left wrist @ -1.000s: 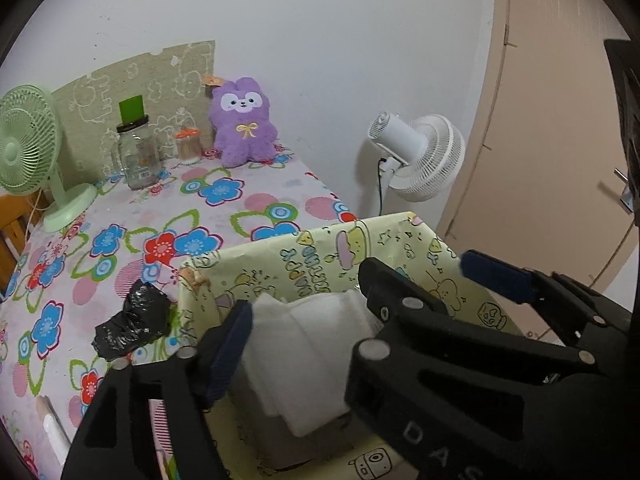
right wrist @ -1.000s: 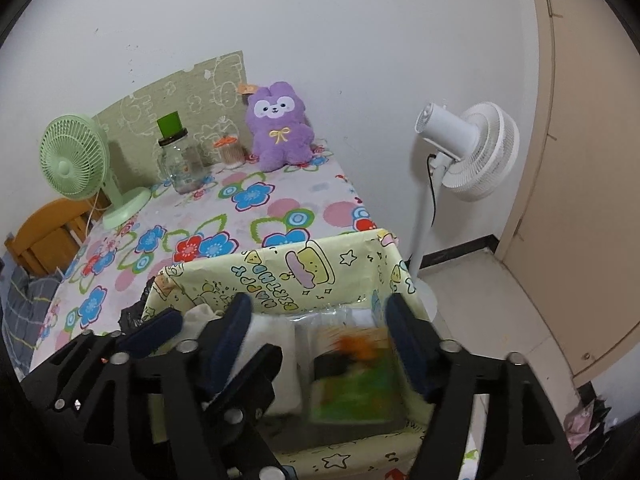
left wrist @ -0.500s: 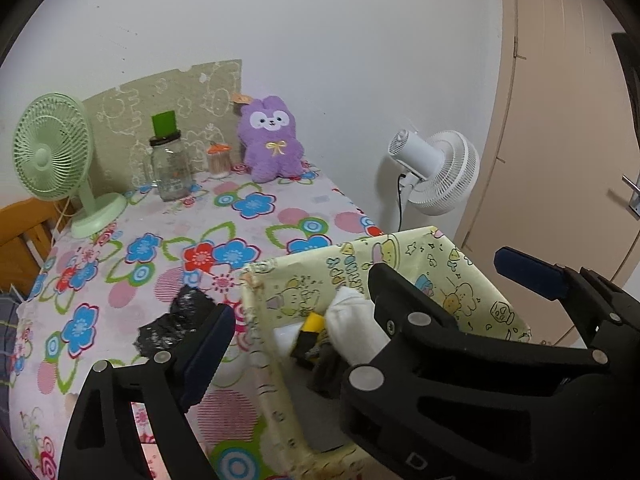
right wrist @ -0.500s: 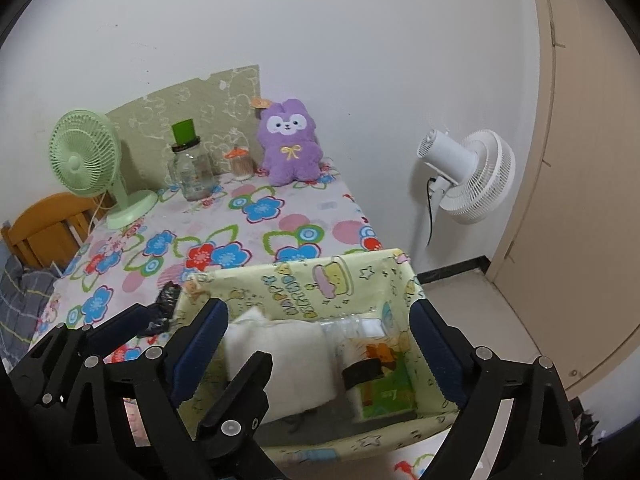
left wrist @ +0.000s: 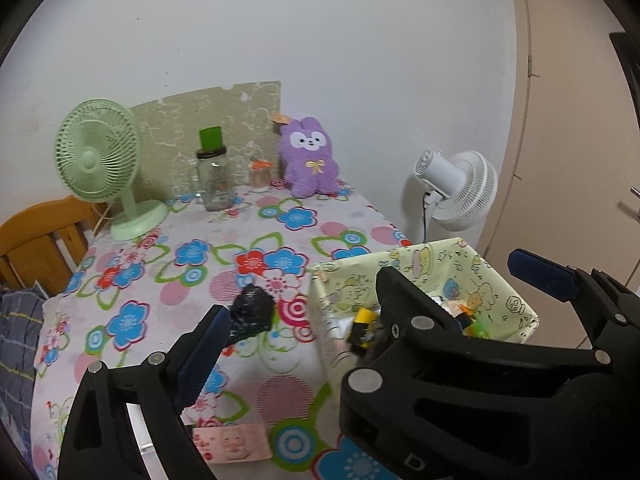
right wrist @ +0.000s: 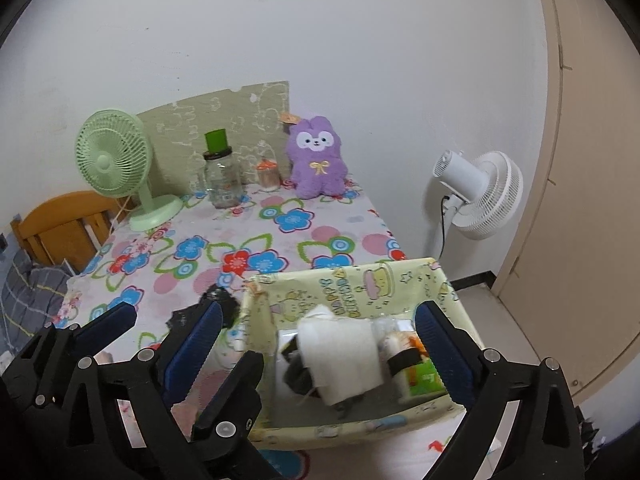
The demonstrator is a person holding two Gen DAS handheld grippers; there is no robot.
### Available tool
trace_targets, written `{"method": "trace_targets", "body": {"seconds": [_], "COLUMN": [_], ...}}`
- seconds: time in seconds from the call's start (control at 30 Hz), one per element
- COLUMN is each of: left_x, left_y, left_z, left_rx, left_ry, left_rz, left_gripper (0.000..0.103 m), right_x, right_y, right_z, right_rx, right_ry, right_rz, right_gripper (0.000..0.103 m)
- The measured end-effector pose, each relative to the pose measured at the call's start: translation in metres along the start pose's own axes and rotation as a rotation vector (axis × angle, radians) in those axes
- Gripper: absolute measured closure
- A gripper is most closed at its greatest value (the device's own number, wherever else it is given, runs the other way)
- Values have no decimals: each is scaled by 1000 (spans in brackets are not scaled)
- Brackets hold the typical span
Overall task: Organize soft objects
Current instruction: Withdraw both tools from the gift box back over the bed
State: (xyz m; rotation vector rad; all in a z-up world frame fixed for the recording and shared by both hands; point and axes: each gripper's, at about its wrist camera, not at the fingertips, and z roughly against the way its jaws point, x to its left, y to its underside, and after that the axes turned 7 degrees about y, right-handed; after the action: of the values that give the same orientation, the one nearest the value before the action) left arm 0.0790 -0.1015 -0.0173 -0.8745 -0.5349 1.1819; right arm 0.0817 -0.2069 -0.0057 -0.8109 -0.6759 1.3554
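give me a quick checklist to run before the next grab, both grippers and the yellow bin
1. Left gripper empty: ok, jaws have just been opening, nothing between them.
2. Right gripper empty: ok, jaws have just been opening, pads apart and pressing on nothing.
3. White folded cloth inside the yellow bin: ok, it lies in the bin beside a green packet.
4. Bin fully on the table: cannot tell, its right side sits at the table edge.
5. Soft things left outside: not ok, the purple plush stands by the wall and a crumpled black bag lies left of the bin.
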Motion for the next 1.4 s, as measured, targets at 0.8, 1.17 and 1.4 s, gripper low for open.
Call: {"method": "trace_targets", "body": {"seconds": [0.8, 1.17, 1.4], "left_x": [71, 107, 132], "left_y": [14, 29, 36], "left_z": [45, 26, 12], "left_rx": [-35, 12, 41], "left_ry": [-90, -122, -158], "left_rz": [57, 119, 167], "left_gripper": [5, 5, 5], "right_x": [82, 115, 137], "right_y": [1, 12, 15], "right_z": [30, 2, -23], "right_rx": [-31, 12, 46], "right_ry": [-64, -104, -153], "right_rz": [56, 96, 110], "right_gripper": [2, 2, 2]}}
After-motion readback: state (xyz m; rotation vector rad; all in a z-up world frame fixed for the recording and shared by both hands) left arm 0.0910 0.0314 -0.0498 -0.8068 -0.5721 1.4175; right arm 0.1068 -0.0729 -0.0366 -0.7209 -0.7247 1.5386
